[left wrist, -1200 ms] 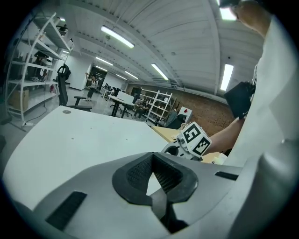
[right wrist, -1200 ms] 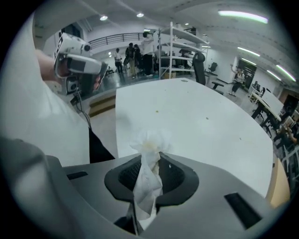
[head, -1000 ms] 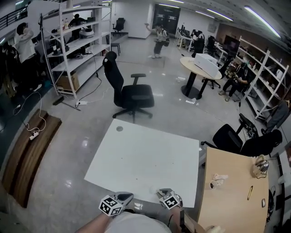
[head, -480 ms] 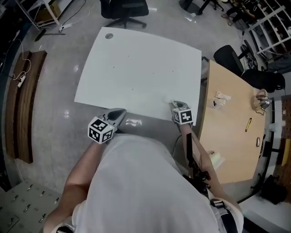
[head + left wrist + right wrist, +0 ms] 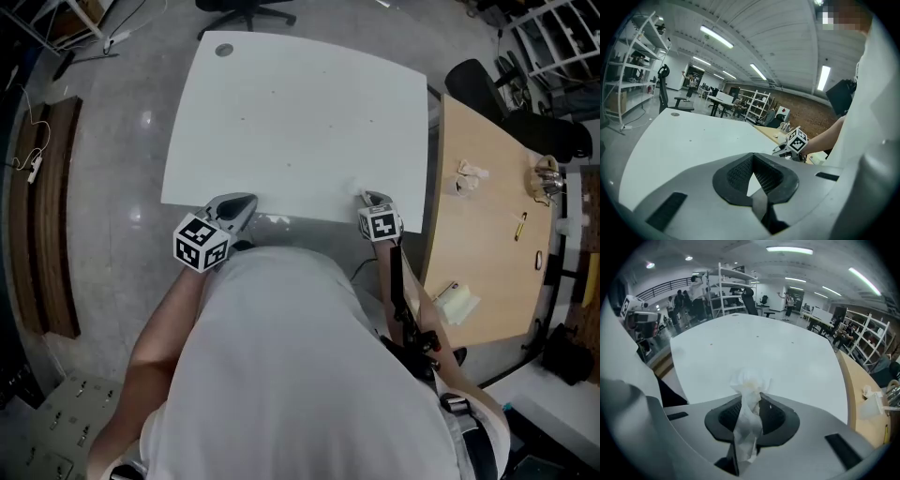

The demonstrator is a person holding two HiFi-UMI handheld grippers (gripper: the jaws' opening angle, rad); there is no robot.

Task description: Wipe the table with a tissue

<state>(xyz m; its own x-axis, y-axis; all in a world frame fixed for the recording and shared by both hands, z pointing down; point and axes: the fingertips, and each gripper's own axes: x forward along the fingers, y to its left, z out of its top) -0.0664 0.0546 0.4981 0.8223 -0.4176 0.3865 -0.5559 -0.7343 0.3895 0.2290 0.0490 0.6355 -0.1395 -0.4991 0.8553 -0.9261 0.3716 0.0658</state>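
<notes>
Right gripper point(image 5: 367, 199) pinching crumpled tissue point(image 5: 749, 385), white table point(image 5: 300, 112) spreading directly ahead of its tips; left gripper point(image 5: 244, 201) pressed together, empty, alongside.

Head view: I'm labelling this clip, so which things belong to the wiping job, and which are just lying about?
Job: tissue, pinched in the right claw; white table.
Lying about: wooden desk, crumpled paper on it, black chair.
</notes>
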